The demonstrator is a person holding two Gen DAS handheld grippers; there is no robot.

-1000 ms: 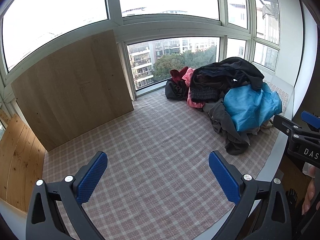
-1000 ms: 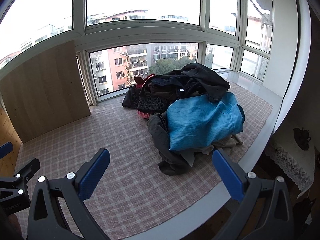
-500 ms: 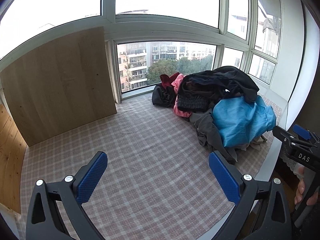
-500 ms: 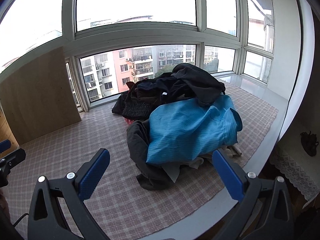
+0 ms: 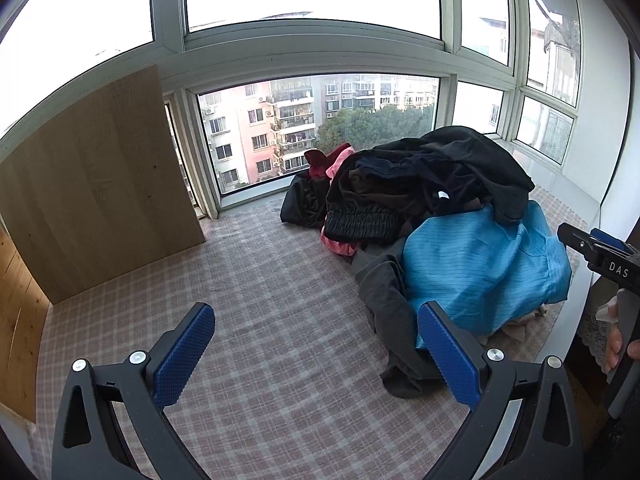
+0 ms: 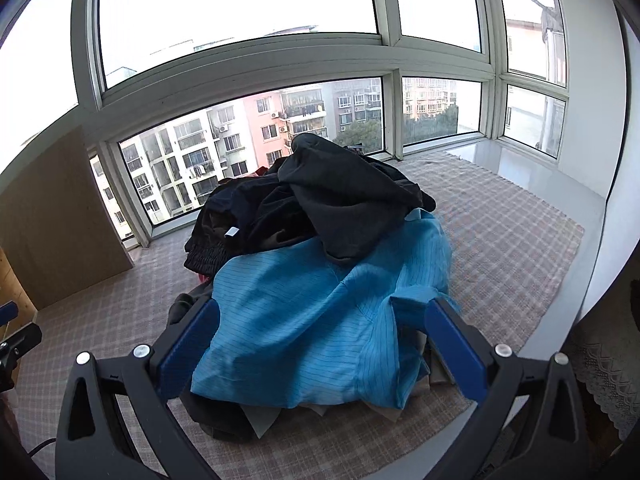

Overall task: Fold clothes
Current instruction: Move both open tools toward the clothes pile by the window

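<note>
Both grippers have closed in on the heap over the last second, the right gripper [image 6: 320, 344] far more so: its wide-open jaws now frame the blue garment [image 6: 320, 312], which was well ahead of it before. Left gripper [image 5: 316, 356] hangs open just as wide, empty, over bare checked cloth [image 5: 248, 280], with the clothes pile [image 5: 424, 216] to its right. Pile sits on the right half of the cloth-covered platform, near the window [image 5: 320, 128]; blue garment on the near side, black garments [image 6: 320, 204] draped over the top, a grey piece [image 5: 384, 304] trailing toward the near edge, pink and dark red bits at the far side. Wooden panel [image 5: 96, 184] stands far left. Step in hand reads as picking the first item. Best done by pinching one loose edge of the blue garment only, then lifting slowly so the black layer lying on its upper part slides off rather than coming along, and carrying it to the open cloth on the left. Hard to tell: whether the right pads touch fabric yet; how many garments lie under the blue one; which part of it is collar or hem. A hand [image 5: 618, 340] shows only partly at the right edge.
</note>
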